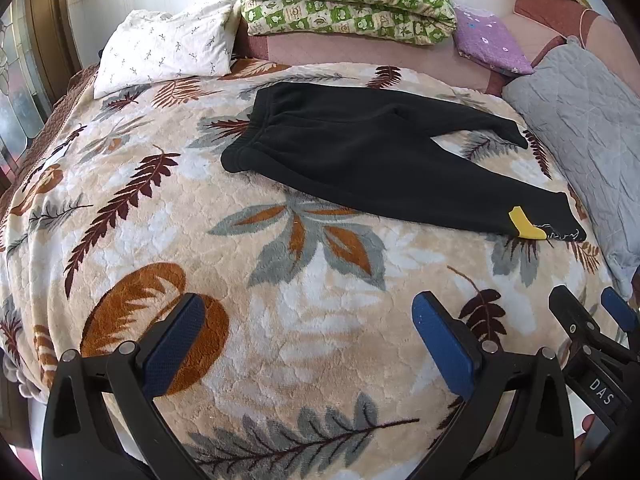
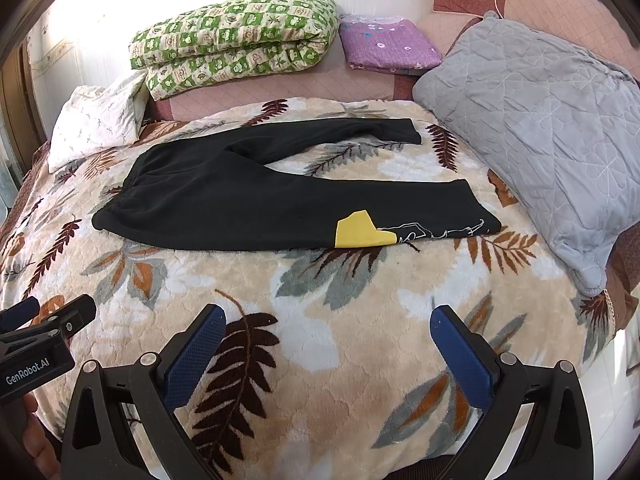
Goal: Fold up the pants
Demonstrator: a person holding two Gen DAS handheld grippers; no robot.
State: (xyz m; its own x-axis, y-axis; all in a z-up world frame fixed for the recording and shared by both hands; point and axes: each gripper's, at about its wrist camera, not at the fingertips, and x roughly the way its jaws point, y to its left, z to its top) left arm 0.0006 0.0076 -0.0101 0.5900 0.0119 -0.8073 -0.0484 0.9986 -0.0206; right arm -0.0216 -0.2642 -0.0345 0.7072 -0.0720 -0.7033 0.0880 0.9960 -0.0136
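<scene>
1. Nearest the lenses, the left gripper and the right gripper hang side by side with fingers spread wide and nothing between the blue pads; only the leaf-print fleece blanket lies under them.
2. Ahead of both sets of fingertips, well apart from them, the black pants lie flat on the blanket, waistband to the left, the two legs splayed to the right.
3. The nearer leg ends ahead and right of the left gripper's fingers, with a yellow patch beside white stitching at its cuff; the farther leg's cuff lies beyond it.
4. The cloth looks like soft, light fleece: limp, likely to sag and drag on the plush blanket rather than slide. Pinching the waistband corner and a cuff edge seems the soundest hold.
5. Farther off sit a grey quilted pillow, a white pillow, a folded green checked quilt and purple folded bedding.
6. No containers are in view.
</scene>
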